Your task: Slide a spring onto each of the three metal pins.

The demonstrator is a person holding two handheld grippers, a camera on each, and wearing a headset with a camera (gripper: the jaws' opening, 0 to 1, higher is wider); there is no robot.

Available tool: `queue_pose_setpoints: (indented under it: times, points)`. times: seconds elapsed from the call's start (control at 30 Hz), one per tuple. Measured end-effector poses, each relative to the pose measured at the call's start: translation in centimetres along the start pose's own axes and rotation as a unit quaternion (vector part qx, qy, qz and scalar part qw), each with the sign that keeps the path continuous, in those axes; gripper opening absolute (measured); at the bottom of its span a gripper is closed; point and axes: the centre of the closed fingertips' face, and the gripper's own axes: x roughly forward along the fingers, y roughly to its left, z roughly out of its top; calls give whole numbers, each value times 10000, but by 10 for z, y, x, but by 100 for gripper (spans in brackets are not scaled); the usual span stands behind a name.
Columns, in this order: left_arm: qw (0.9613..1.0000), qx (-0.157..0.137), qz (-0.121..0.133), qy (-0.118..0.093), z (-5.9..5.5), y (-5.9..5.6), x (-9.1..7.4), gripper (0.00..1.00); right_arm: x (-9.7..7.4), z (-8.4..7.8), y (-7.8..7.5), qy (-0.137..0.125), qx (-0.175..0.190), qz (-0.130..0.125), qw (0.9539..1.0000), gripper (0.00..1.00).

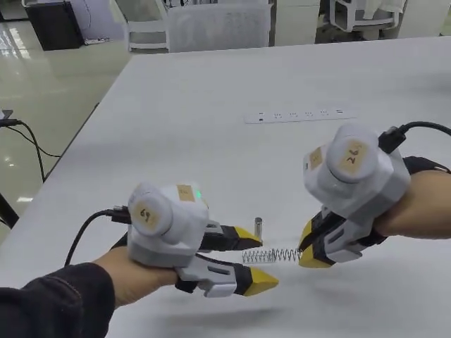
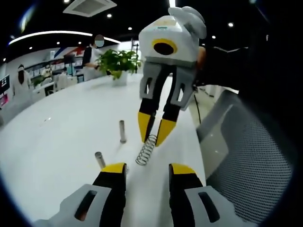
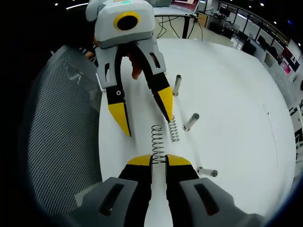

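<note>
White tabletop (image 1: 211, 127) is stretching away in the head view. The right gripper (image 1: 304, 253) is clamping one end of a spring (image 1: 271, 255), whose free end is reaching toward the left gripper (image 1: 255, 258), near a metal pin (image 1: 258, 227). In the left gripper view, its own jaws are standing apart. In the right gripper view, the jaws are pinching the spring while a second spring (image 3: 173, 128) is lying beside it.

Three pins (image 3: 191, 122) stand just beside the spring (image 3: 157, 142) — open table (image 1: 211, 127) beyond, up to the power strip (image 1: 299, 115).
</note>
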Motion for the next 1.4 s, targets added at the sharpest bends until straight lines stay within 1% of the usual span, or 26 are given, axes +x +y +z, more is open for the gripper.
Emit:
queue_pose_setpoints:
  times: [0.23, 0.43, 0.53, 0.63, 0.83, 1.13, 1.27, 1.4]
  points:
    - [9998, 171, -45, 27, -1, -4, 2, 24, 2, 5, 5, 53, -135, 95, 9998, 7]
    - [9995, 295, -59, 15, -1, -5, 3, 17, 4, 6, 10, 140, -237, 187, 9994, 7]
    - [9993, 354, -98, 26, -1, -7, 4, 13, 5, 6, 12, 165, -284, 227, 9992, 7]
    - [9989, 460, -101, 73, -3, -8, 5, 10, 6, 7, 13, 180, -303, 253, 9991, 7]
    - [9983, 555, -95, 128, -5, -9, 6, 5, 6, 5, 15, 216, -315, 301, 9988, 7]
    - [9977, 638, -92, 215, -8, -9, 7, 3, 3, 9, 16, 180, -347, 282, 9988, 7]
    - [9977, 642, -81, 213, -8, -9, 7, 3, 1, 11, 16, 175, -398, 233, 9988, 7]
    - [9976, 658, -49, 209, -7, -7, 6, 3, -3, 15, 15, 113, -407, 189, 9989, 7]
